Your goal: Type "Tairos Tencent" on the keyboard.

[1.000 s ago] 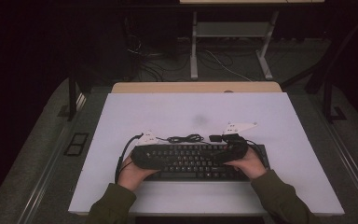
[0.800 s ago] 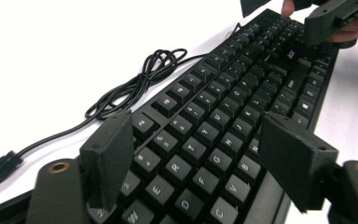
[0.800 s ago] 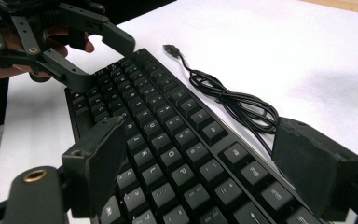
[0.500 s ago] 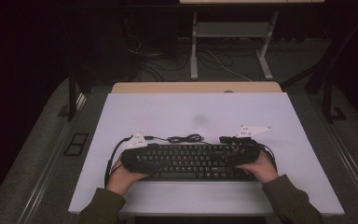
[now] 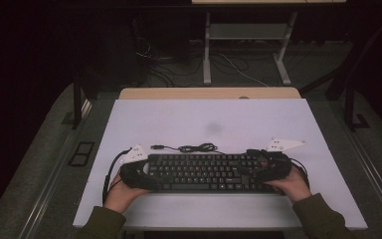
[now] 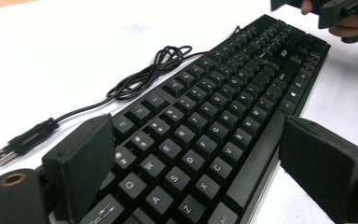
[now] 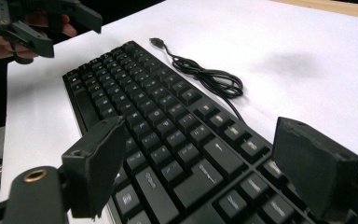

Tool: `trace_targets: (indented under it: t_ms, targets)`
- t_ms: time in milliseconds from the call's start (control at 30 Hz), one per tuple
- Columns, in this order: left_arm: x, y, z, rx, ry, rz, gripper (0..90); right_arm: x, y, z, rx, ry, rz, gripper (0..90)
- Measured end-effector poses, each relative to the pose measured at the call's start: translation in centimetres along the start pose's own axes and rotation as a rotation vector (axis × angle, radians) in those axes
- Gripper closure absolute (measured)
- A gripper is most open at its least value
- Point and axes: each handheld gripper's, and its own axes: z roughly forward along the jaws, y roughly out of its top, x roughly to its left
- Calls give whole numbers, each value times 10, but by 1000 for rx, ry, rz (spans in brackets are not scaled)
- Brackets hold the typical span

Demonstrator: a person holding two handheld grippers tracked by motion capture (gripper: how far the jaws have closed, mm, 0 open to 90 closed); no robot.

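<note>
Both grippers have slid outward along the keyboard (image 5: 209,173) over the last second, from nearer its middle to its two ends, and the keyboard has come a bit closer to the person's edge of the desk (image 5: 209,119).

So, count: one keyboard, one cable, two grippers, two hands. The keyboard is black, lying flat and square across the near half of the white desk. Its cable (image 5: 191,148) sits in a loose bunch just behind the top edge, with the USB plug (image 6: 2,155) lying free on the desk off to the left.

Left gripper (image 5: 138,172) is at the left end of the keyboard. In the left gripper view its fingers (image 6: 81,165) are spread wide, one over the top key rows and the other out past the front edge, so the keyboard end sits between them with gaps showing. Not clamped on anything.

Right gripper (image 5: 266,168) is at the right end, same deal. In the right gripper view the fingers (image 7: 95,161) stand wide apart with the number-pad end between them, nothing pinched.

Each gripper has a pale three-cornered plate on top, and a hand wrapped round it from the near side.
</note>
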Motion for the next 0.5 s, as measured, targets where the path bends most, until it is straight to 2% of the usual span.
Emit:
trace_targets:
  t_ms: [167, 300, 400, 500]
  targets:
    - [1, -4, -4, 2, 16, -18, 43, -1, -7, -9, 4, -15, 3, 174]
    - [2, -7, -7, 0, 32, -18, 3, -4, -14, -17, 6, -29, 7, 174]
    - [1, -8, -8, 0, 44, -28, 0, -5, -20, -23, 8, -35, 16, 173]
    - [1, -9, -8, -7, 56, -20, 0, -5, -25, -28, 8, -40, 24, 162]
